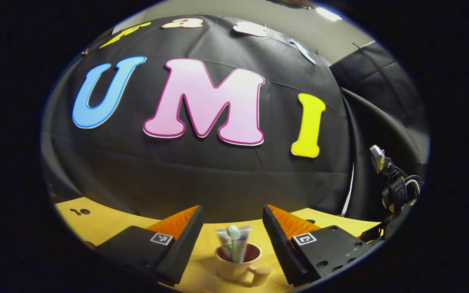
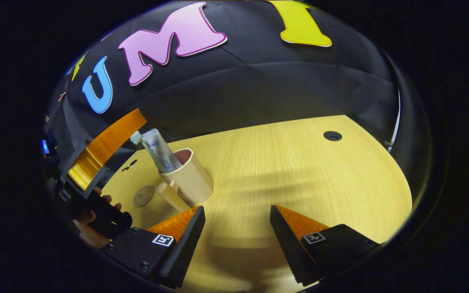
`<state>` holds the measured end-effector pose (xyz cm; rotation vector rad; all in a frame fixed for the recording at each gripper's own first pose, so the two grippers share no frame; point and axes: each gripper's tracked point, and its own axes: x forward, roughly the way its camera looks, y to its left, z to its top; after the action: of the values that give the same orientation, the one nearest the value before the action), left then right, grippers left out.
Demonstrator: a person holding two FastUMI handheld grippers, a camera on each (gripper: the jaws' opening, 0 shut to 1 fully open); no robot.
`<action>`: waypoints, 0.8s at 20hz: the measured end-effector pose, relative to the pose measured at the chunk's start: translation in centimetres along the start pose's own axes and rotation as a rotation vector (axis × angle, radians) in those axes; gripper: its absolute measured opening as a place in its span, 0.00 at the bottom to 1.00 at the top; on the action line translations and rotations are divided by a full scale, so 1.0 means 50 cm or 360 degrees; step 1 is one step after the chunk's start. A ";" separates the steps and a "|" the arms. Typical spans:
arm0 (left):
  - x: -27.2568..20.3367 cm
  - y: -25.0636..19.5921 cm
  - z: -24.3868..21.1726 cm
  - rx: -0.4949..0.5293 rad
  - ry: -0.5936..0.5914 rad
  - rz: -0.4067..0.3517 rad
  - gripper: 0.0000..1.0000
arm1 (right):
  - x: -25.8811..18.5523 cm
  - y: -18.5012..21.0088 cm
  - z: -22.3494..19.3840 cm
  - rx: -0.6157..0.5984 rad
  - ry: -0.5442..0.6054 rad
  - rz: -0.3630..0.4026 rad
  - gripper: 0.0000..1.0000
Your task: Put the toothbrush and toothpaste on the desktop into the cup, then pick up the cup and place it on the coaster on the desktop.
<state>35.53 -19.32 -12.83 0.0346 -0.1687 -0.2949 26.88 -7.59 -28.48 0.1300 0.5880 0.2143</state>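
A beige cup [image 1: 237,260] with a side handle stands upright on the yellow wooden desktop [image 2: 299,171]. A toothbrush [image 1: 233,234] and a toothpaste tube [image 1: 243,240] stand inside it. My left gripper [image 1: 232,208] is open, and the cup sits low between its fingers, a little beyond them and untouched. In the right gripper view the cup [image 2: 189,179] stands ahead to the left, with the toothpaste tube [image 2: 159,150] and toothbrush head [image 2: 136,137] leaning out. A round brown coaster [image 2: 143,195] lies just left of the cup's handle. My right gripper [image 2: 236,208] is open over bare desktop.
An orange finger [image 2: 106,144] of the other gripper and the hand holding it [image 2: 90,234] show at the left of the right gripper view. A cable hole [image 2: 332,136] lies at the far right. A black device with cables [image 1: 395,189] stands at the desk's right edge.
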 end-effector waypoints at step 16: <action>-0.357 0.231 -0.010 -0.0033 0.0351 0.0372 0.97 | 0.033 0.165 0.082 -0.0043 0.0359 0.0014 0.98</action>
<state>22.10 -3.07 -15.52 0.0260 0.0498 -0.0581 29.17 0.56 -24.48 0.0829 0.8087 0.2471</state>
